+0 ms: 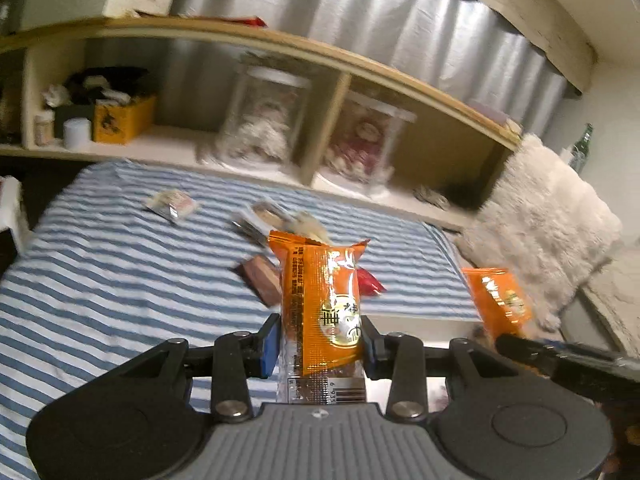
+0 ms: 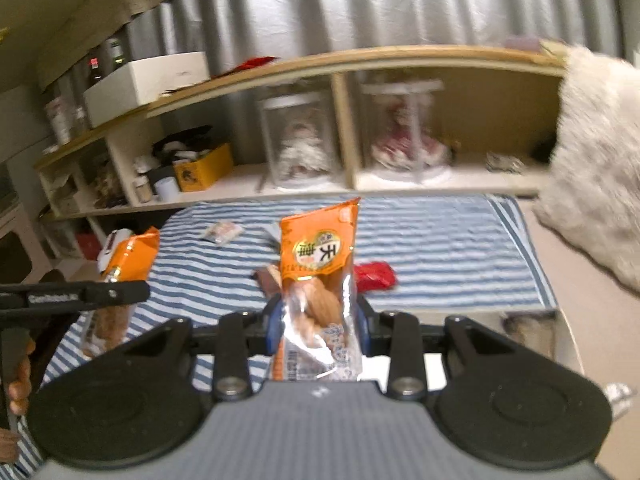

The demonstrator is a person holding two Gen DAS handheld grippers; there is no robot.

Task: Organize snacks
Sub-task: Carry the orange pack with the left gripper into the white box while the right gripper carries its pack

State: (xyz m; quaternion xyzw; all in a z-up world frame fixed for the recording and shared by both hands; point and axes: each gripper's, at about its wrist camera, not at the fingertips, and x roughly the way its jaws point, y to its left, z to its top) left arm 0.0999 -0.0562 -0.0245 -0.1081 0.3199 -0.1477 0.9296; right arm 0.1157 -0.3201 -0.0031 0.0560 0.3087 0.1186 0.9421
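Each claw pinches an orange snack packet, left claw [image 1: 320, 344] and right claw [image 2: 318, 328], while a red packet [image 2: 374, 276] at about one o'clock and other snacks remain on the striped table [image 1: 120, 280].

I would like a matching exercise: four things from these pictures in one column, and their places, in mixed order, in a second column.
Things:
1. orange packet
2. red packet
3. yellow box
4. white box

Places:
A. on top of the shelf
B. inside a shelf compartment
C. lying on the striped cloth
D. held in the left tongs

Pairs: 1-D, 2-C, 3-B, 4-A
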